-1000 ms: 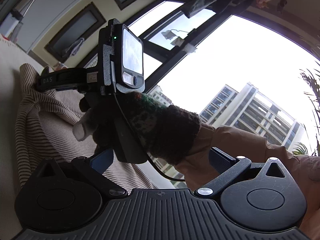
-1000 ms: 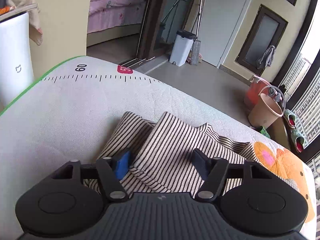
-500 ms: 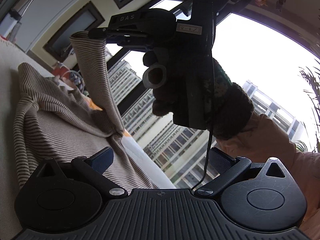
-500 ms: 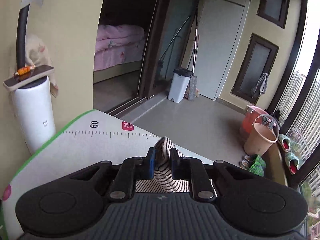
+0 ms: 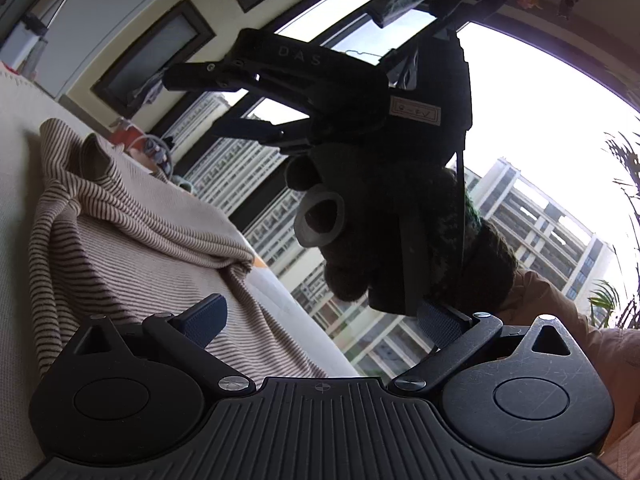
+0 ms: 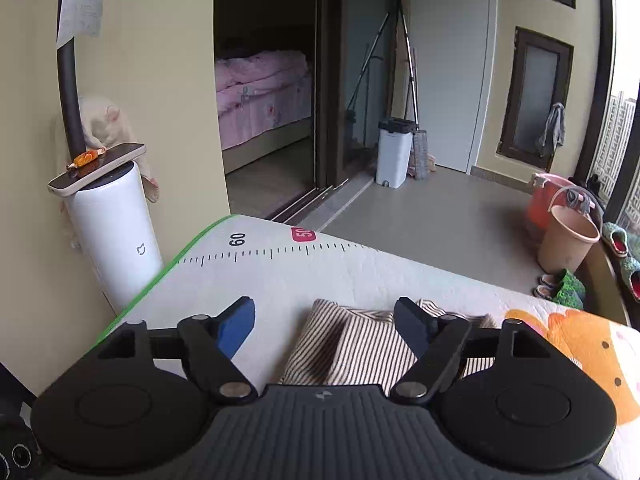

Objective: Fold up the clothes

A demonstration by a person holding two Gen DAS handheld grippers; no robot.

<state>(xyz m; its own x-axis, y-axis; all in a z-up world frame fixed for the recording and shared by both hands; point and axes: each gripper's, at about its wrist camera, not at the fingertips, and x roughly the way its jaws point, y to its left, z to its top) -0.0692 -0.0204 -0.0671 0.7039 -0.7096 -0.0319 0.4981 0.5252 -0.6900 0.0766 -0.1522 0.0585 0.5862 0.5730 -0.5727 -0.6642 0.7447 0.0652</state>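
One flap of the striped top [image 6: 352, 344] lies folded over; both the right gripper [image 6: 324, 320] and the left gripper [image 5: 320, 320] gape wide and empty, the right's jaws just opened, and further folds look due.

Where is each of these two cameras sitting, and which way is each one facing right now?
Left wrist: sits on the left gripper, low beside the mat, facing the window and tower blocks; its open jaws, the right gripper and a gloved hand show.
Right wrist: sits on the right gripper, looking down across the mat toward the bedroom doorway; only its own jaws, just opened, show, nothing between them.
Shared: the striped garment lying on the mat.
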